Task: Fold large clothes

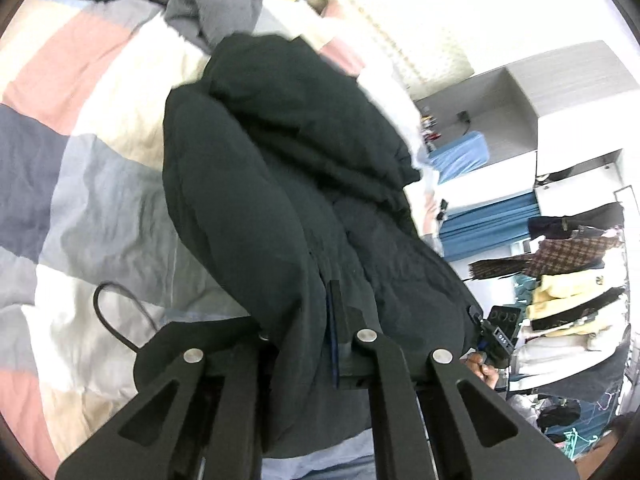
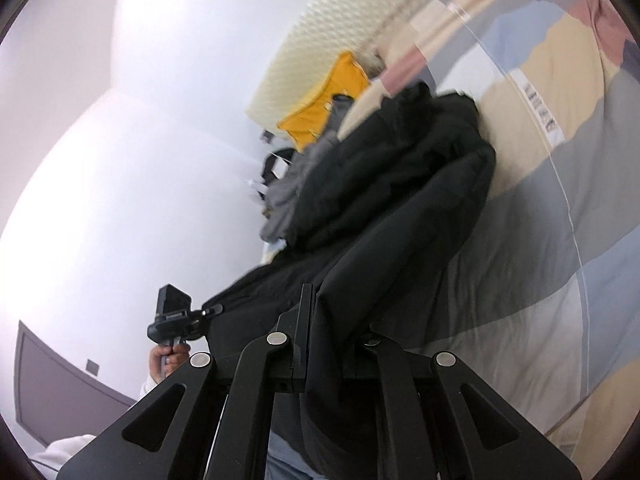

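While the black padded jacket [image 1: 288, 184] hung in thick folds above the bed, its near edge was pinched in the left claw [image 1: 316, 340], whose fingers were closed tight on a fold of the dark fabric. From the right wrist view the same jacket [image 2: 400, 216] was seen draped from the right claw [image 2: 324, 320], which was likewise clamped on a bunched fold — the cloth ran down between its fingers and out past the linkage. The garment was thus held lifted at two points, with its far end sagging toward the patchwork quilt [image 1: 92, 168], a cover of pink, cream, grey and navy blocks. A grey fleece garment [image 1: 208, 4] was heaped at the far end of the bed, and a yellow garment [image 2: 324, 100] lay just beyond it, near the pale textured headboard [image 2: 348, 28]. A thin black cable loop [image 1: 116, 312] rested on the quilt beside the left claw. In each view the other hand-held device was partly visible past the jacket's edge — its claw hidden by fabric. A clothes rack [image 1: 576, 280] crowded with hanging garments was seen at the right of the left wrist view.
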A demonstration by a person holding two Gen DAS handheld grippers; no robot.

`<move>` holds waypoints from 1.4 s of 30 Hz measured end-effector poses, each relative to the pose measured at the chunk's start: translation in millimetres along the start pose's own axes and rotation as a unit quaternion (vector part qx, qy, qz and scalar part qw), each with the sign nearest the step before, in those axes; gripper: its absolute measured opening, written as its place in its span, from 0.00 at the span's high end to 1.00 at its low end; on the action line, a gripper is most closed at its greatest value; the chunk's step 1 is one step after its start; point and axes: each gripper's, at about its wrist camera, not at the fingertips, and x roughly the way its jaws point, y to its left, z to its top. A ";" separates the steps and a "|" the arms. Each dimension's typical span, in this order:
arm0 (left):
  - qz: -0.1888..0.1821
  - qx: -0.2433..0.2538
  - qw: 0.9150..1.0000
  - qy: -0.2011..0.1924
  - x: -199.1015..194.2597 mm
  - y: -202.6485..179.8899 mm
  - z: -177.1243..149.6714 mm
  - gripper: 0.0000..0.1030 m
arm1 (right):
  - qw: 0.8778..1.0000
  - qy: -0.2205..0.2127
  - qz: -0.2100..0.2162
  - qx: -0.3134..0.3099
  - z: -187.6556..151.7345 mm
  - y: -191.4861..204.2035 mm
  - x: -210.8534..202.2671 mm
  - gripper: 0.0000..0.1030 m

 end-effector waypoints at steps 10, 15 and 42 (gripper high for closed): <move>-0.036 -0.002 0.998 -0.042 -75.1 -12.0 -41.5 0.94 | 0.995 -0.081 0.055 -0.009 -36.1 54.1 -65.6 0.95; -0.049 -0.013 0.997 -0.056 -104.0 -21.9 -57.6 0.95 | 0.991 -0.125 0.057 -0.004 -62.1 83.5 -93.9 0.95; 0.025 -0.039 0.997 -0.066 -81.2 -32.1 36.6 0.96 | 0.980 -0.176 -0.039 0.084 59.9 33.7 -34.7 0.95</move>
